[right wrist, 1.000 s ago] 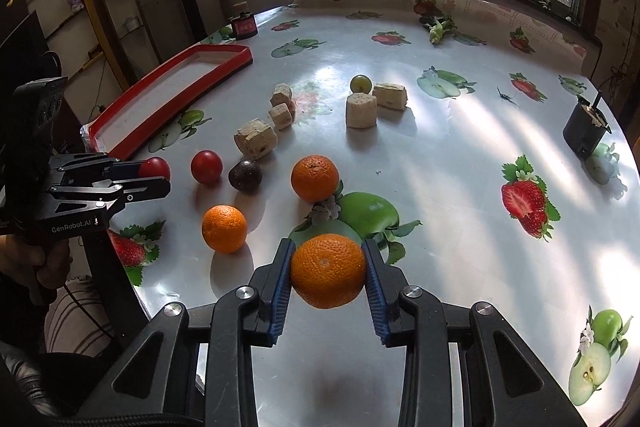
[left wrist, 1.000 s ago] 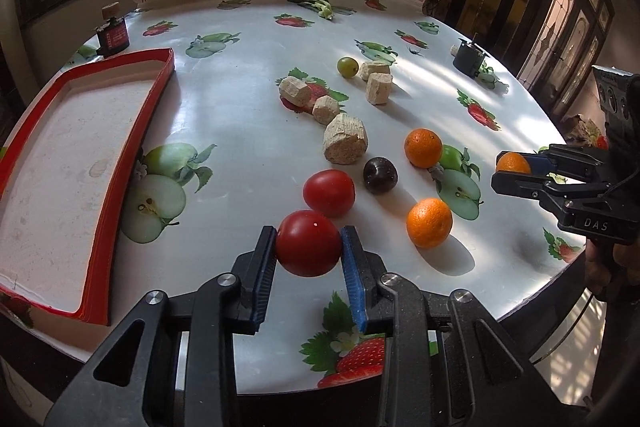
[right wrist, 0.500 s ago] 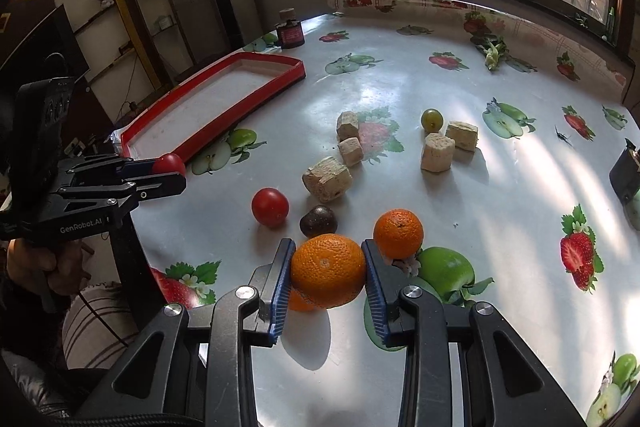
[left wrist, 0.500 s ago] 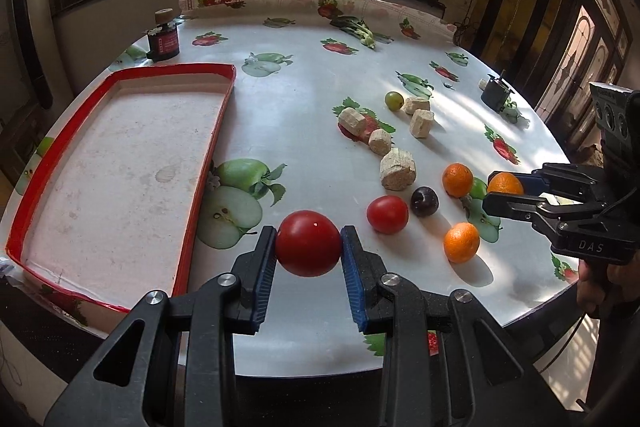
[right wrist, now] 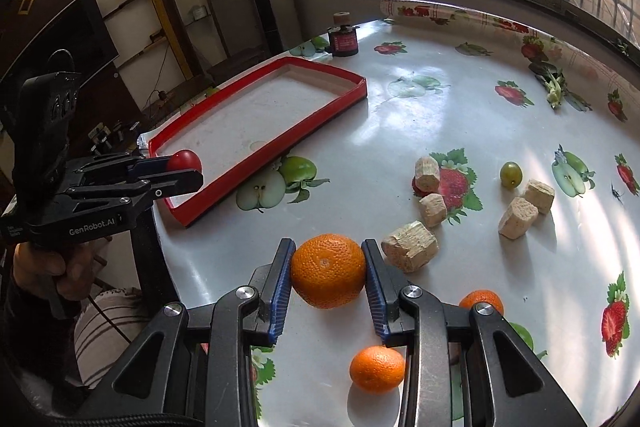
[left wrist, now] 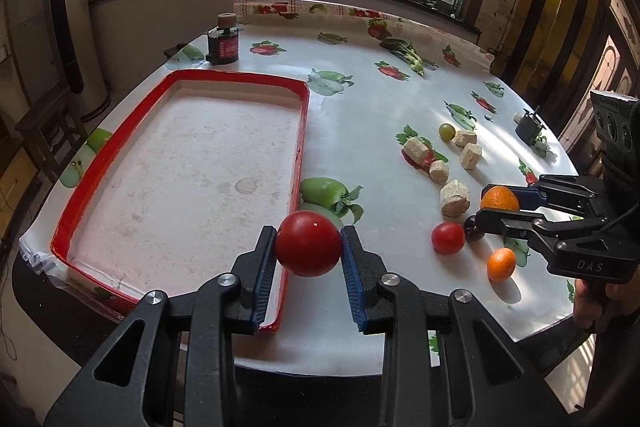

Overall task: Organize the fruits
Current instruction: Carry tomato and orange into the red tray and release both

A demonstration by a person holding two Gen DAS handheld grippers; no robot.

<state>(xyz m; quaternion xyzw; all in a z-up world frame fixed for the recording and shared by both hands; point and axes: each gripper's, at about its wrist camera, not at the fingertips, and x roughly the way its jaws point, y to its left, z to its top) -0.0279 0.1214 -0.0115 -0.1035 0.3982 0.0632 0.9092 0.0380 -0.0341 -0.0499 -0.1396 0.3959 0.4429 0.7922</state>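
Above table (left wrist: pixel 360 115), tomato (left wrist: pixel 308 243) and orange (right wrist: pixel 328 270) sit clamped between jaws.

Reds, oranges and a fruit-print cloth

The tray (left wrist: pixel 302 131) has a red rim and speckled white floor; the tablecloth (left wrist: pixel 360 115) is glossy white, printed with strawberries and green apples. One tomato (left wrist: pixel 308 243) is deep red, one orange (right wrist: pixel 328 275) bright orange, the grape (right wrist: pixel 511 174) green, the chunks (right wrist: pixel 409 245) pale beige, the gripper pads (left wrist: pixel 352 279) blue.
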